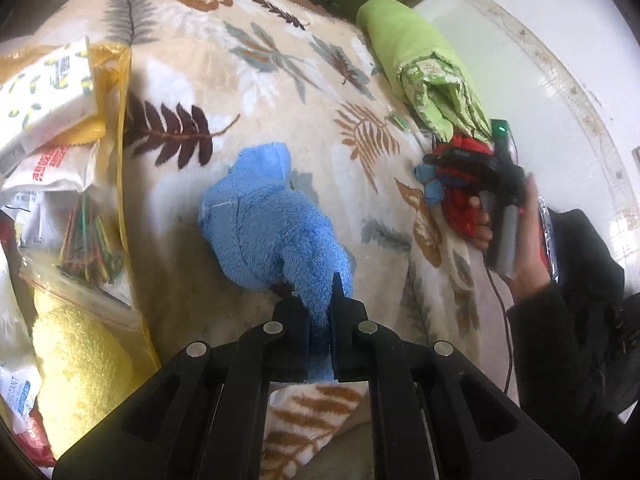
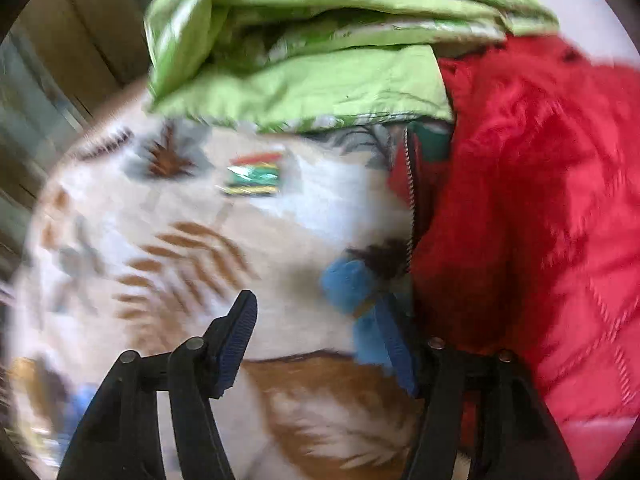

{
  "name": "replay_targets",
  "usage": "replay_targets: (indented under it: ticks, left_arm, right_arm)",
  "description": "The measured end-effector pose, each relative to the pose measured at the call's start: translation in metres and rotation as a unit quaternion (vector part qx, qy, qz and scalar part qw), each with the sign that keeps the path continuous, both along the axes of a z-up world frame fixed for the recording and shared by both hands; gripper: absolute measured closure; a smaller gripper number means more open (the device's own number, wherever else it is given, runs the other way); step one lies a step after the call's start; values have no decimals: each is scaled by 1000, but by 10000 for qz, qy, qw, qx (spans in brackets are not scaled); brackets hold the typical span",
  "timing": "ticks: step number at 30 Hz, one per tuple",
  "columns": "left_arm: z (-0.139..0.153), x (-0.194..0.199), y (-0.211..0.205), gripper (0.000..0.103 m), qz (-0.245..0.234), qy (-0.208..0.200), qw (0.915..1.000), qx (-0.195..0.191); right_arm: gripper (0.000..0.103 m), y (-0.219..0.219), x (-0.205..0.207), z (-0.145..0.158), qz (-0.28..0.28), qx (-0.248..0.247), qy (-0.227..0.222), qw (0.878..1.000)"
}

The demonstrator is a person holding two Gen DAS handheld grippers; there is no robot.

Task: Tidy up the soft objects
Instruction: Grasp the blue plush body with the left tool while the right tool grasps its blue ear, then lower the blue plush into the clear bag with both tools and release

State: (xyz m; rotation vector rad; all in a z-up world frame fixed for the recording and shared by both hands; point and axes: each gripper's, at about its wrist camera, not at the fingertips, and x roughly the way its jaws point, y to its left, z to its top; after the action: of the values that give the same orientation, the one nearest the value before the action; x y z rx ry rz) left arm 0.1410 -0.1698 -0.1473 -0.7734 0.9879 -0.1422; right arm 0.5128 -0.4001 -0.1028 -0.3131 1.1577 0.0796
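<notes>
My left gripper [image 1: 318, 300] is shut on a fluffy blue towel [image 1: 268, 220] that lies crumpled on the leaf-patterned blanket [image 1: 248, 92]. My right gripper [image 2: 316, 320] is open and empty over the blanket, its right finger touching a small blue cloth piece [image 2: 352, 284] beside a red quilted garment [image 2: 540, 200]. A folded green quilt [image 2: 304, 52] lies beyond. In the left wrist view the right gripper [image 1: 436, 168] sits at the red garment [image 1: 460, 200], below the green quilt [image 1: 416, 56].
A yellow bag [image 1: 112, 80] with packets and a yellow towel [image 1: 80, 356] lie at the left. A small striped packet [image 2: 252, 178] lies on the blanket. A white wall [image 1: 520, 80] is at the right. A cable [image 1: 504, 300] trails from the right gripper.
</notes>
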Motion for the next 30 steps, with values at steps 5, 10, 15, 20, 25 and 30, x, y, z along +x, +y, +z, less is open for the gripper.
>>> replay_targets:
  ticks: [5,10,15,20,25,30]
  left_arm:
    - [2,-6,7,97,10,-97,9998,-169]
    - [9,-13,16,97,91,-252,9993,-271]
    - [30,-27,22,97,123,-701,9961,-525]
    - [73,-78,40,97,490,-1214,9910,-289]
    - [94,-147,83,97,1199,-1435,9823,110]
    - [57,-190,118,97,1754,-1118,9779,221]
  right_arm:
    - [76,-13,-10,-25,-360,-783,-70,9963]
    - [84,-23,-53,11,-442,-154,-364,9982]
    - [84,13,-144,69,118,1202,-460,9916]
    - [83,99,-231,92,1343,2239,55,9653]
    - [83,186,-305,72,2495,2272,793,9380]
    - [83,236,-352,24,2905,1912,1367,9276]
